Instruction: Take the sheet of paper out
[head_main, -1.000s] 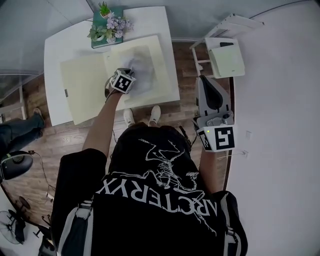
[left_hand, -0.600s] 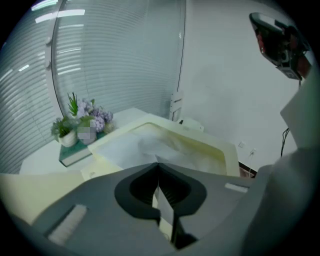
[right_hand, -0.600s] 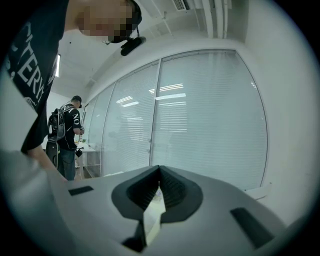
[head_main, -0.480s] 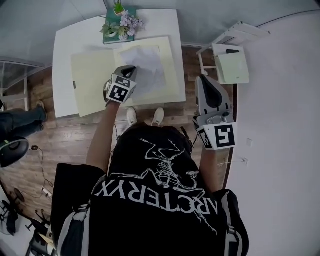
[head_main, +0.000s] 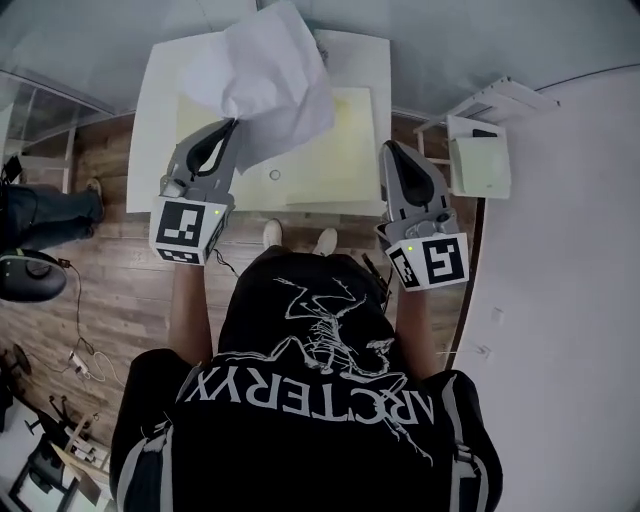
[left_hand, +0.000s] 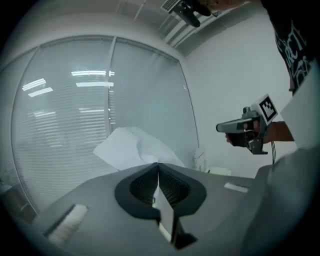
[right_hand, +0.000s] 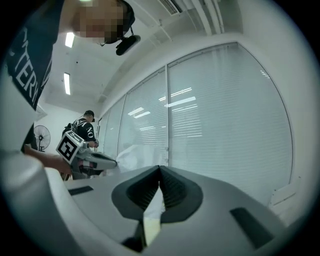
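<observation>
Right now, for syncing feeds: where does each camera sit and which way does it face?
Head view: on the person's head, looking steeply down at table; shows torso, arms, left gripper, right gripper.
Left gripper view: on that gripper, facing window blinds; own jaws pinch the sheet of paper.
Right gripper view: on that gripper, facing blinds; own jaws shut.
Both gripper views share the sheet and blinds.

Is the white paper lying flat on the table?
No, the left gripper holds the sheet of paper crumpled up in the air, above the table.
</observation>
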